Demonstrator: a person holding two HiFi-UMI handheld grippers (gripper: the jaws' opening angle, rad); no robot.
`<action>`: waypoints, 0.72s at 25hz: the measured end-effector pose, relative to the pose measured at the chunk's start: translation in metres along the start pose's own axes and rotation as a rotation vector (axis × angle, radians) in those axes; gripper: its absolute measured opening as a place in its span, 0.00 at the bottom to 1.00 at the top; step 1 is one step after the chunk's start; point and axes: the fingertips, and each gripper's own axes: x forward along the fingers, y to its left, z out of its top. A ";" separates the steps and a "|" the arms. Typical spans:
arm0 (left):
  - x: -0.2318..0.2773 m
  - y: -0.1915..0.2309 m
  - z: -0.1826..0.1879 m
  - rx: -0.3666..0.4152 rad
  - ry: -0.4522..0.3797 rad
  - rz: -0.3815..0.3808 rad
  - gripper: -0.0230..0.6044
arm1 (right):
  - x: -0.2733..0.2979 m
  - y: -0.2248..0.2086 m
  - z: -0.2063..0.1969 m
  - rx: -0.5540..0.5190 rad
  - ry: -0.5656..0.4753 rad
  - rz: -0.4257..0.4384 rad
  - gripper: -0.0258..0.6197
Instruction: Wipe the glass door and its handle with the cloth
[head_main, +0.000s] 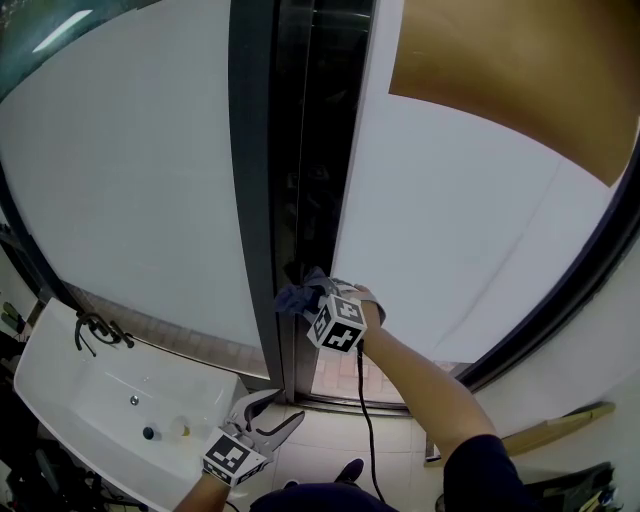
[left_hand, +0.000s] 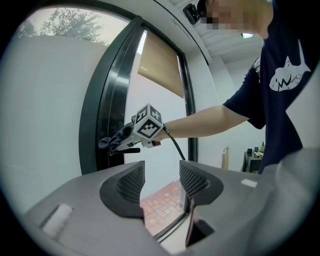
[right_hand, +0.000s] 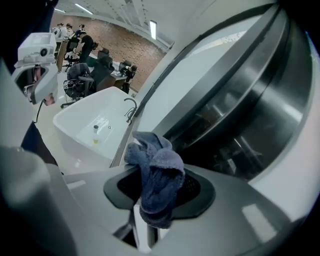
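A blue-grey cloth (right_hand: 156, 176) is bunched between the jaws of my right gripper (right_hand: 159, 186), which is shut on it. In the head view that right gripper (head_main: 306, 297) holds the cloth (head_main: 293, 299) against the dark metal frame (head_main: 285, 180) at the edge of the glass door (head_main: 440, 230). The left gripper view shows the cloth (left_hand: 111, 141) touching the frame at about waist height. My left gripper (head_main: 272, 413) hangs low near the floor, open with nothing between its jaws (left_hand: 161, 181). No door handle can be picked out.
A white basin (head_main: 90, 395) with a black tap (head_main: 95, 329) stands at lower left. A second large pane (head_main: 130, 190) lies left of the frame. A brown blind (head_main: 520, 70) covers the door's upper right. A cable (head_main: 366, 420) trails from the right gripper.
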 end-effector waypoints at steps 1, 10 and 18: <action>-0.001 -0.001 0.000 -0.005 0.003 0.001 0.37 | 0.004 0.002 -0.001 0.003 0.007 0.011 0.27; -0.002 -0.002 -0.001 -0.017 0.016 0.004 0.37 | -0.018 0.006 -0.028 0.036 0.034 0.095 0.27; 0.006 -0.006 0.000 0.000 0.003 -0.027 0.37 | -0.045 -0.002 -0.071 0.122 0.092 0.127 0.27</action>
